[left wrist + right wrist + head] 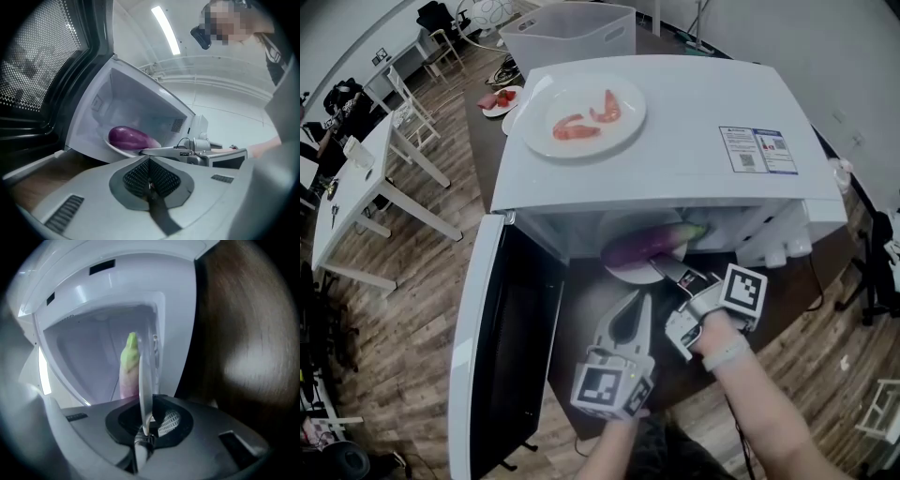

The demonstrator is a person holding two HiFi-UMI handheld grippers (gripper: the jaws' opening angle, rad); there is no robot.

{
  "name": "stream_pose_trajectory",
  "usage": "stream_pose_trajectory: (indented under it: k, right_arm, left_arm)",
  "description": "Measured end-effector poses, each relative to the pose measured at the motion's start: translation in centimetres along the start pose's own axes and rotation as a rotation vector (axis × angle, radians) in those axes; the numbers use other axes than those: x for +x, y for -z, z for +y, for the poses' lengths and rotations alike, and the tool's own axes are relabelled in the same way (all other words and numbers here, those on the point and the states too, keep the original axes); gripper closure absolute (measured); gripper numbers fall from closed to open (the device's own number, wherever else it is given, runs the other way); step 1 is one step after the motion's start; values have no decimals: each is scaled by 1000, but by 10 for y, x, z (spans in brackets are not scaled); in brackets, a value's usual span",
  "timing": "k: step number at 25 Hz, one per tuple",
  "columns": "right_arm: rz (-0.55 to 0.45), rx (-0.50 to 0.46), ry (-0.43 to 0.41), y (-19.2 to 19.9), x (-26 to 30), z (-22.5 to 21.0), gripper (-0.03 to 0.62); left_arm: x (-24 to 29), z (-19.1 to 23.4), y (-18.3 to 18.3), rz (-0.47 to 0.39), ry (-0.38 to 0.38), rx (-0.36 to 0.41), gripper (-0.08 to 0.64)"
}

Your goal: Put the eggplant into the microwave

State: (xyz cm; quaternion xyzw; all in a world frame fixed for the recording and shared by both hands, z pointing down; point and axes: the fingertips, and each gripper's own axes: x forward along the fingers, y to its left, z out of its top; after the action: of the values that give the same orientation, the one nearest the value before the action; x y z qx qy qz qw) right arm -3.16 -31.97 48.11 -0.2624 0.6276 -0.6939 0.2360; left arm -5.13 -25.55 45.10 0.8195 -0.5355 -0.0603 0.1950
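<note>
Honestly, nothing here is legible. The microwave [694, 103] has a sticker [757, 150] on its top, near the front right corner. It's white with a QR-type square, blue print and a bit of red, but the lettering is too small to read. The cubes on the left gripper [644, 300] and right gripper [662, 265] show black-and-white square markers, patterns only, no letters. In the left gripper view a tiny dark label [186, 153] sits on the right gripper, and it's unreadable too.
</note>
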Motion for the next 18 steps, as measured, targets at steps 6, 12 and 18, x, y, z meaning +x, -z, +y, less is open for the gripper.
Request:
stream_pose_trajectory:
  k: [6, 12, 18]
  right_arm:
    - [6, -3, -4, -2, 4, 1, 566]
    - [10, 3, -5, -4, 4, 1, 565]
    - [23, -28, -6, -5, 3, 3, 558]
  left_arm:
    - [3, 6, 0, -3, -9, -27, 546]
    - [10, 6, 0, 5, -2, -41, 546]
    - [13, 4, 1, 14, 9, -50, 546]
